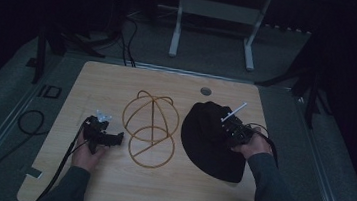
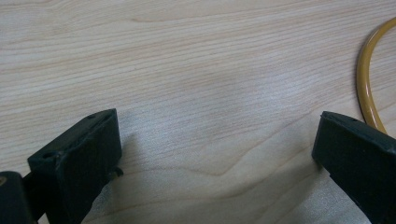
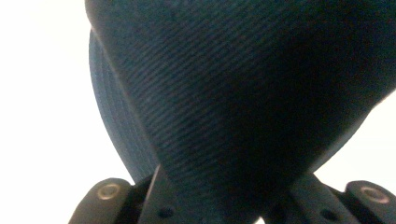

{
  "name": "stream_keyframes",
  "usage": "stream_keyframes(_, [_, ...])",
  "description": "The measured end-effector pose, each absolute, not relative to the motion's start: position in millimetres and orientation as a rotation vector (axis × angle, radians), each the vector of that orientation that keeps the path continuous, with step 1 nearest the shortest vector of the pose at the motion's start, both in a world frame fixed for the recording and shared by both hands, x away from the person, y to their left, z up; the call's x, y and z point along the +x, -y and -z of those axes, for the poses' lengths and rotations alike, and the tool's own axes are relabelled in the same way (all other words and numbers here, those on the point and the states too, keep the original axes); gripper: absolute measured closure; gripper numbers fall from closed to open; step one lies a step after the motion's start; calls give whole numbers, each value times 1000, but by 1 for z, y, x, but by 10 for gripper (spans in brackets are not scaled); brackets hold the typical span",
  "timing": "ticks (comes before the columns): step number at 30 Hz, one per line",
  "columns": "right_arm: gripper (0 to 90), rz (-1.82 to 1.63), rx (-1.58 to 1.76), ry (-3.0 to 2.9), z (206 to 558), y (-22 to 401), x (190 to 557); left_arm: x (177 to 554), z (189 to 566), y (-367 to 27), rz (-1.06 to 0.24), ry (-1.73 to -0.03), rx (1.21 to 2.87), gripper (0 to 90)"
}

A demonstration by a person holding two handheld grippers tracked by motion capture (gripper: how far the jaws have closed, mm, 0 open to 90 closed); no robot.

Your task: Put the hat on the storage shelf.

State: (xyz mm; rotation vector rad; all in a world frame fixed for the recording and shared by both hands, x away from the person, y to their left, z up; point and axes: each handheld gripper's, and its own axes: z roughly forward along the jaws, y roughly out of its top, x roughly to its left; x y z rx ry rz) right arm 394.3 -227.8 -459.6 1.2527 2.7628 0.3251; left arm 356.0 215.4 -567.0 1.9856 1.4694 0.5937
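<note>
My right gripper (image 1: pixel 229 128) is clamped on the black cap (image 1: pixel 207 141), which lies at three o'clock of the wire frame (image 1: pixel 151 128). My left gripper (image 1: pixel 119 138) gapes wide over bare desk (image 1: pixel 107 183) at the frame's nine o'clock.

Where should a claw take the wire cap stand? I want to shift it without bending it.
Grip the wire cap stand on the near edge of its flat base ring, coming from the left, where the open left claw already sits beside it. That ring lies flat on the table; the thin dome ribs would probably flex more.
</note>
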Motion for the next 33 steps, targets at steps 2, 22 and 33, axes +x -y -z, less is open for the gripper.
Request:
stream_keyframes(2, [840, -320, 1231, -2766, 459, 227, 394, 356, 567, -215, -594, -1469, 1986, 15])
stream_keyframes(22, [870, -319, 1116, -2784, 447, 219, 390, 356, 567, -215, -595, -1469, 1983, 15])
stream_keyframes(33, [870, -338, 1067, -2789, 437, 217, 387, 356, 567, -215, -595, -1469, 1983, 15])
